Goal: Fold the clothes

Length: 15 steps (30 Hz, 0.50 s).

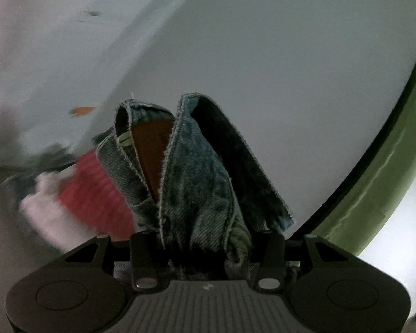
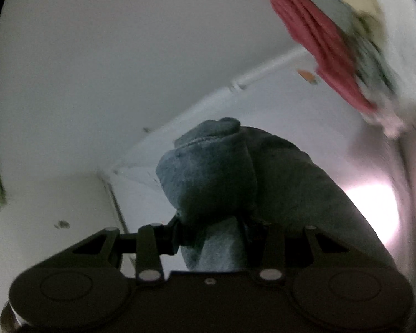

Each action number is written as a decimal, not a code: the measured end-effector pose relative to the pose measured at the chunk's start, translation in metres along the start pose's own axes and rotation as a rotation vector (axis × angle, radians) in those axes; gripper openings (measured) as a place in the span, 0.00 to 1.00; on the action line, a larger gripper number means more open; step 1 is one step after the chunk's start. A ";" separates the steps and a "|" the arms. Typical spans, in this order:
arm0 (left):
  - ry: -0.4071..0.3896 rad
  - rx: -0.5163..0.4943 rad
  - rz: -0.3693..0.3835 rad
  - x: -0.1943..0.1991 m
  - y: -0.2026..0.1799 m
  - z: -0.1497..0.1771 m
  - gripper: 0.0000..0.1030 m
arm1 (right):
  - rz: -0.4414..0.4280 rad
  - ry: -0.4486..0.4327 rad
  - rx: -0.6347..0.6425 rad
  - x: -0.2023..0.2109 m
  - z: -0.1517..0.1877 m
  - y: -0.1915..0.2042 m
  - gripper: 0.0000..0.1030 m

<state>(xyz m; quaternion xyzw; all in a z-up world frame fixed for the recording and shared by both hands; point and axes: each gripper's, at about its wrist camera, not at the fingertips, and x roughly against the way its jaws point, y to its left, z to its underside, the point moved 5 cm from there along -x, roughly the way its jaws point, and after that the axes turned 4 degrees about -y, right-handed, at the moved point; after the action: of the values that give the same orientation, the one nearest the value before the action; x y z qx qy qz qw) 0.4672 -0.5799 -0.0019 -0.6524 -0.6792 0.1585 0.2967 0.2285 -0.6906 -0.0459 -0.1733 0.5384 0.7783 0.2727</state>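
Observation:
A blue denim garment [image 1: 197, 183] fills the middle of the left wrist view, bunched upright with frayed hems and a brown leather patch [image 1: 152, 149] showing. My left gripper [image 1: 208, 238] is shut on this denim, whose folds hide the fingertips. In the right wrist view another bunch of the denim [image 2: 216, 177] stands up between the fingers of my right gripper [image 2: 213, 230], which is shut on it. Both views tilt toward pale wall and ceiling, so the denim is lifted into the air.
A blurred pile of clothes with a red ribbed piece [image 1: 97, 194] and a white piece [image 1: 47, 216] lies at lower left; the same red piece [image 2: 319, 41] shows at upper right. A green curtain-like band [image 1: 388, 166] runs along the right. A white pipe [image 2: 269, 69] crosses the wall.

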 end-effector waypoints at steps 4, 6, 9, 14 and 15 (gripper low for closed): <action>0.052 -0.098 0.056 -0.067 0.002 -0.046 0.46 | -0.086 -0.060 0.038 -0.033 -0.041 0.005 0.40; 0.069 -0.148 0.056 -0.098 0.014 -0.066 0.48 | -0.092 -0.075 0.125 -0.048 -0.061 0.011 0.40; 0.050 -0.187 -0.104 -0.138 0.051 -0.081 0.55 | 0.022 -0.120 0.341 -0.065 -0.091 0.017 0.42; -0.028 -0.166 -0.336 -0.161 0.111 -0.087 0.55 | 0.674 -0.321 0.856 -0.068 -0.127 0.022 0.81; -0.040 -0.142 -0.321 -0.161 0.114 -0.085 0.56 | 0.767 -0.316 0.954 -0.070 -0.126 0.024 0.79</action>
<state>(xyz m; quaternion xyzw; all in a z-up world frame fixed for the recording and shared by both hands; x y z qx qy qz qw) 0.6050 -0.7411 -0.0359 -0.5517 -0.7898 0.0735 0.2577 0.2667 -0.8316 -0.0344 0.2895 0.8032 0.5113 0.0980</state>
